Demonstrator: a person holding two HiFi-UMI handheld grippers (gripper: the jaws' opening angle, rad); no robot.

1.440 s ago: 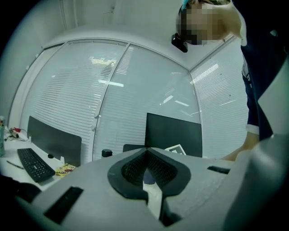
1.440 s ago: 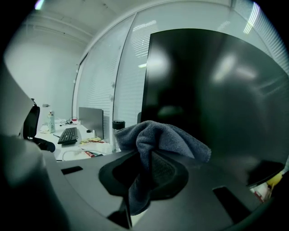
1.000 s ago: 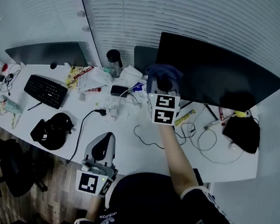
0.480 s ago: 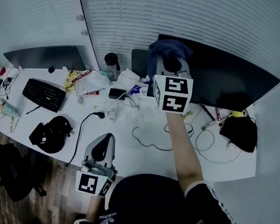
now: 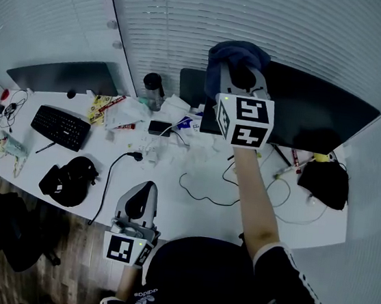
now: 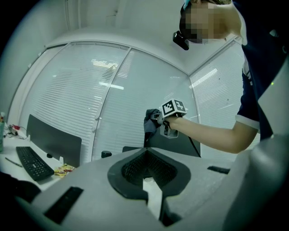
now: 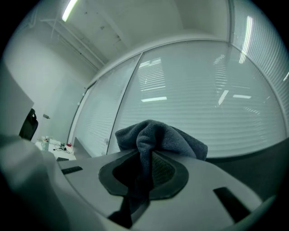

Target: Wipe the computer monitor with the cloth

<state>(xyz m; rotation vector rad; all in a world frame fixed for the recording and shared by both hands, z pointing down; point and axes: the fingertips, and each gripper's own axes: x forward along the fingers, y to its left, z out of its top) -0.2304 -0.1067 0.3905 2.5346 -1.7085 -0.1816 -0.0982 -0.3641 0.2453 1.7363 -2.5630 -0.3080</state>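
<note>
A black computer monitor [image 5: 320, 109] stands at the back of the white desk [image 5: 170, 207]. My right gripper [image 5: 240, 73] is raised at the monitor's top left corner, shut on a dark blue cloth [image 5: 236, 53] that bunches over its tip. In the right gripper view the cloth [image 7: 159, 137] fills the jaws and hides the screen contact. The left gripper view shows that gripper [image 6: 169, 113] and the cloth [image 6: 150, 124] against the monitor [image 6: 180, 145]. My left gripper [image 5: 144, 189] hangs low by the desk's front edge, jaws together, holding nothing.
A keyboard [image 5: 60, 126] and a second dark monitor [image 5: 65, 74] stand at the left. A black bundle [image 5: 70, 178], a dark cup [image 5: 154, 83], packets [image 5: 123, 109] and loose cables [image 5: 204, 184] litter the desk. A black bag [image 5: 324, 181] lies at the right.
My right gripper has risen with the cloth, from low at the monitor's left side up to its top left corner. The left gripper has not moved.
</note>
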